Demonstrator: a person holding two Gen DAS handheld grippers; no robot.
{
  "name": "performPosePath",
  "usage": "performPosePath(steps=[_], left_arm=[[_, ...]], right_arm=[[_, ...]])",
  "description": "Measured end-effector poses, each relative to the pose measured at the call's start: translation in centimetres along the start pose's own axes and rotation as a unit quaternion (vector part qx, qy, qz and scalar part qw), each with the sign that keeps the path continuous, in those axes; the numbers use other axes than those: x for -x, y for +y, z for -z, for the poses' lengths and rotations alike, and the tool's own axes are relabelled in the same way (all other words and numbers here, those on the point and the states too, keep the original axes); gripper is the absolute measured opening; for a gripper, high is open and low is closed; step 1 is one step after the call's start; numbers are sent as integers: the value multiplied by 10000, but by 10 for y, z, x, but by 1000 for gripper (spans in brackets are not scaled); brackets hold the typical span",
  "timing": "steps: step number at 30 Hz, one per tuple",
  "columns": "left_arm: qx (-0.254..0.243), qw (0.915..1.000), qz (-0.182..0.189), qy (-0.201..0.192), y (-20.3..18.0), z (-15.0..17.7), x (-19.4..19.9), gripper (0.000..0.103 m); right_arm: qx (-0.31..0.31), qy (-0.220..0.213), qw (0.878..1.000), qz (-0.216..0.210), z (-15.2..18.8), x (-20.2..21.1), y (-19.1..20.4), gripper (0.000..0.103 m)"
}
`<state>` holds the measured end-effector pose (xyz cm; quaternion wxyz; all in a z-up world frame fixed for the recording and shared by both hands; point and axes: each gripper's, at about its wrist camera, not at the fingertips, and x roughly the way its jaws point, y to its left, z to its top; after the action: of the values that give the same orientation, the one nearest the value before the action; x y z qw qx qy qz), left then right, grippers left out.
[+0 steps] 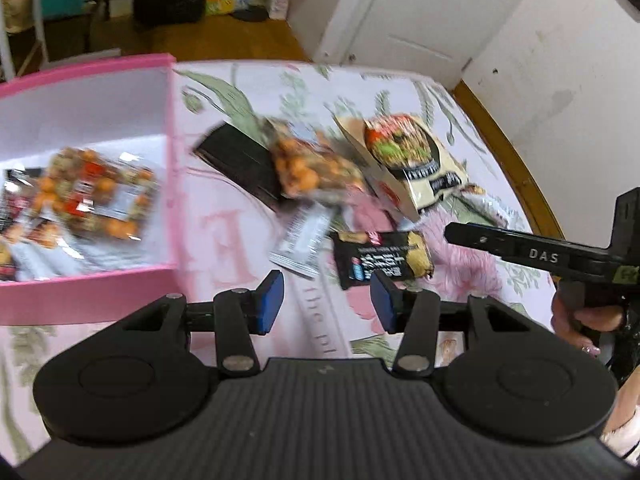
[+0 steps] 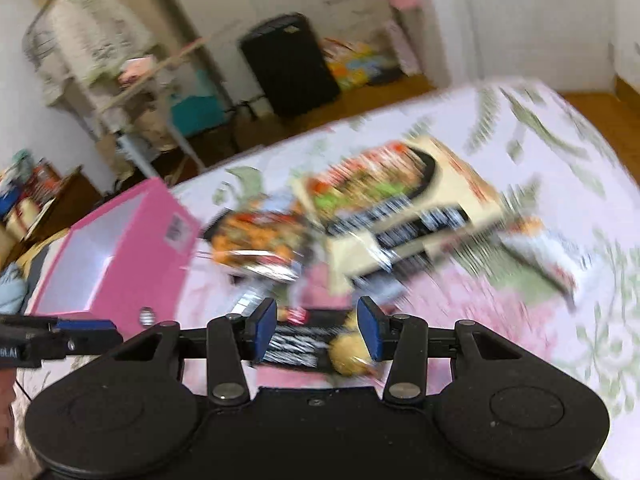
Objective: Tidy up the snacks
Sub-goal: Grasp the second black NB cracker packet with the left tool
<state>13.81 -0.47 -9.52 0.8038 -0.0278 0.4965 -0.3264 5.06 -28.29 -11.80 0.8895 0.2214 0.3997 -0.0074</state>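
A pink box (image 1: pixel 170 152) stands open at the left of the table and holds several snack packs (image 1: pixel 92 188). Loose snacks lie on the flowered cloth: an orange nut pack (image 1: pixel 308 168), a beige noodle box (image 1: pixel 416 160), a flat black pack (image 1: pixel 240 160), a silver sachet (image 1: pixel 304 240) and a black and yellow pack (image 1: pixel 384 258). My left gripper (image 1: pixel 327 304) is open and empty just in front of that pack. My right gripper (image 2: pixel 316 330) is open, its pads either side of the black and yellow pack (image 2: pixel 320 344), above it. Both views are blurred.
The table's wooden edge (image 1: pixel 516 160) curves along the right, with a white wall and door behind. In the right wrist view the pink box (image 2: pixel 120 252) is at the left, and a black bin (image 2: pixel 288 64) and shelves stand on the floor beyond.
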Motion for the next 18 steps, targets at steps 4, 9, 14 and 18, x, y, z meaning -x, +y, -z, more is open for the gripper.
performPosePath(steps=[4, 9, 14, 18], left_arm=[[-61, 9999, 56, 58, -13, 2, -37, 45], [137, 9996, 219, 108, -22, 3, -77, 45], [-255, 9992, -292, 117, -37, 6, -108, 44], [-280, 9991, -273, 153, -39, 13, -113, 43]], right_arm=[[-478, 114, 9988, 34, 11, -17, -24, 50], [-574, 202, 9981, -98, 19, -32, -27, 50], [-639, 195, 9976, -162, 23, -44, -28, 47], [-528, 219, 9982, -154, 26, -43, -27, 26]])
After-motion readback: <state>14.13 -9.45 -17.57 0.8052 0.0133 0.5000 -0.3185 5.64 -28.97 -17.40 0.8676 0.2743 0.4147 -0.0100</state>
